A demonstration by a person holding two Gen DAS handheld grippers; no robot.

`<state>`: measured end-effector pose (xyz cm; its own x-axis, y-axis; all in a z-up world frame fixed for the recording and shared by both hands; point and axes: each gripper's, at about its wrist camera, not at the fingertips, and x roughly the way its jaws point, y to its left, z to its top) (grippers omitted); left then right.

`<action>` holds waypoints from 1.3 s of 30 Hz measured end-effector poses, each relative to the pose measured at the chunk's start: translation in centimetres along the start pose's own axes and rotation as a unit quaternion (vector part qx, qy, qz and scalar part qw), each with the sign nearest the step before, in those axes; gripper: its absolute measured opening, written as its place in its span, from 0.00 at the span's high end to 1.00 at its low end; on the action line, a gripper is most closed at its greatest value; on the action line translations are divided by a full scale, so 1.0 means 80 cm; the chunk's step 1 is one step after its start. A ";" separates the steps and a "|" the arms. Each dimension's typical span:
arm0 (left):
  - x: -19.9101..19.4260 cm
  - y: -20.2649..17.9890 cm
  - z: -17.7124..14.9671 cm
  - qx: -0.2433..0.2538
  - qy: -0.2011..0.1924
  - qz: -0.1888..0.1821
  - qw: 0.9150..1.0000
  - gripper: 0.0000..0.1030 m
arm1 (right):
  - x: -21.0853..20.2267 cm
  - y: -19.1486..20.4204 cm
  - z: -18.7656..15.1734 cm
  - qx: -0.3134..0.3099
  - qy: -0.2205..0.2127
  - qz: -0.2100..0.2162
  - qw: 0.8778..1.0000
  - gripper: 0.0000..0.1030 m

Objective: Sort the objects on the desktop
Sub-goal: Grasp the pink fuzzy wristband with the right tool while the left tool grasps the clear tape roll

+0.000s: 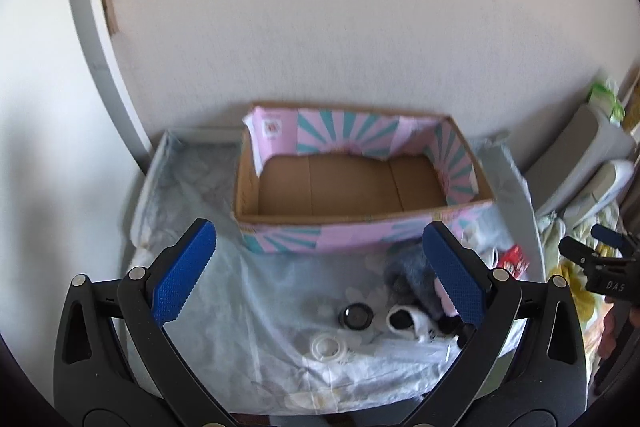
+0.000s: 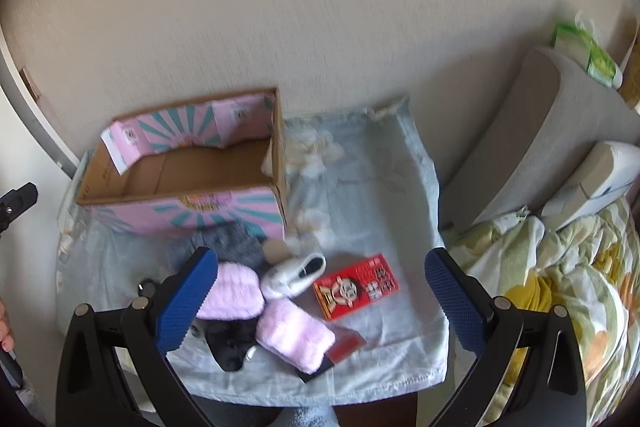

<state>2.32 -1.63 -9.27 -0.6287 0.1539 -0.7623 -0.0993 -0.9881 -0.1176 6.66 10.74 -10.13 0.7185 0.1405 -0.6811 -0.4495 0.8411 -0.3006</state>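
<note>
1. Both my grippers, left [image 1: 318, 277] and right [image 2: 320, 297], hover with fingers spread, holding nothing
2. The cardboard box [image 1: 360, 215] sits empty behind the clutter
3. Reaching for the red packet [image 2: 356, 286], I may snag the pink sock [image 2: 294, 335]; possibly tangled, blur hides it

Left gripper [image 1: 320, 275] held level, blue pads [image 1: 184, 275] spread wide, nothing between. Right gripper [image 2: 324, 291] likewise wide apart, empty, tilted slightly downward, to the right.
</note>
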 end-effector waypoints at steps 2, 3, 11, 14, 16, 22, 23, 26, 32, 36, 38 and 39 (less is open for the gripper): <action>0.013 -0.002 -0.015 0.003 0.014 -0.010 1.000 0.00 | 0.005 -0.003 -0.012 -0.001 0.009 0.000 1.000 0.00; 0.018 -0.003 -0.022 0.003 0.021 -0.014 1.000 0.00 | 0.010 -0.005 -0.020 -0.006 0.017 0.005 1.000 0.00; 0.065 0.009 -0.090 0.019 0.053 -0.018 0.998 0.04 | 0.042 -0.004 -0.066 -0.036 0.053 0.026 0.998 0.05; 0.082 0.015 -0.114 0.027 0.046 -0.018 0.998 0.07 | 0.060 -0.004 -0.080 -0.051 0.069 0.022 0.996 0.12; 0.090 0.018 -0.128 0.035 0.045 -0.018 0.998 0.10 | 0.071 -0.002 -0.087 -0.058 0.077 0.026 0.995 0.18; 0.110 0.013 -0.165 0.072 0.051 0.005 0.996 0.16 | 0.095 0.014 -0.107 -0.086 0.096 0.042 0.991 0.20; 0.113 0.012 -0.170 0.074 0.056 0.003 0.996 0.17 | 0.098 0.017 -0.110 -0.092 0.099 0.043 0.990 0.20; 0.119 0.010 -0.180 0.080 0.063 -0.006 0.995 0.20 | 0.108 0.023 -0.115 -0.104 0.108 0.039 0.988 0.25; 0.122 -0.009 -0.192 0.105 0.063 -0.014 0.992 0.23 | 0.126 0.023 -0.109 -0.111 0.123 0.042 0.985 0.35; 0.121 -0.016 -0.196 0.114 0.058 -0.008 0.992 0.33 | 0.131 0.025 -0.103 -0.109 0.127 0.042 0.985 0.46; 0.124 -0.020 -0.201 0.124 0.061 -0.007 0.990 0.40 | 0.134 0.025 -0.101 -0.108 0.126 0.039 0.985 0.52; 0.126 -0.023 -0.203 0.126 0.064 -0.008 0.990 0.47 | 0.135 0.024 -0.099 -0.105 0.128 0.040 0.985 0.53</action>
<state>8.68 1.69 -27.07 -0.5246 0.1520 -0.8377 -0.3075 -0.9513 0.0200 9.35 9.74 -23.40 0.5313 0.0431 -0.8461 -0.6188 0.7019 -0.3528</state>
